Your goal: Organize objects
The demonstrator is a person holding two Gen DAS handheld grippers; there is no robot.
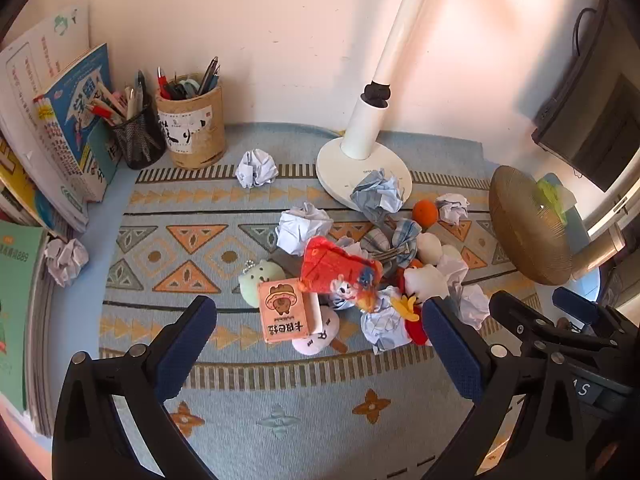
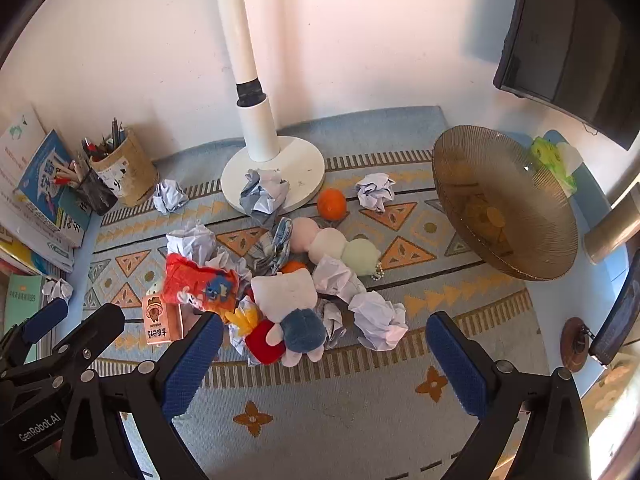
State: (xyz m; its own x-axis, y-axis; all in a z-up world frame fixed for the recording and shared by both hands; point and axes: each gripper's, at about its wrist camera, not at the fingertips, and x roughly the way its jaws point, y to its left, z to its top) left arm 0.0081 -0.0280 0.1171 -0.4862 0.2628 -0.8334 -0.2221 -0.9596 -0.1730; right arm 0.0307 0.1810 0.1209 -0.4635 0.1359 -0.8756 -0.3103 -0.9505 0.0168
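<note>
On a patterned mat (image 1: 168, 236), a heap of toys and crumpled paper is seen between two spread grippers.

From the left wrist, the left gripper (image 1: 320, 344) is held with jaws wide apart and nothing between the pads, above an orange carton (image 1: 283, 312) lying against a red snack packet (image 1: 336, 268); a paper ball (image 1: 256, 168) lies near a bamboo pen holder (image 1: 194, 128), and another paper ball (image 1: 378, 194) rests on the lamp base (image 1: 340, 168). From the right wrist, the right gripper (image 2: 324, 356) is likewise spread and empty over a plush doll (image 2: 288, 312); an orange (image 2: 331, 204) sits just beside the lamp base, and a ribbed bowl (image 2: 504, 200), possibly glass, stands tilted at the right.
</note>
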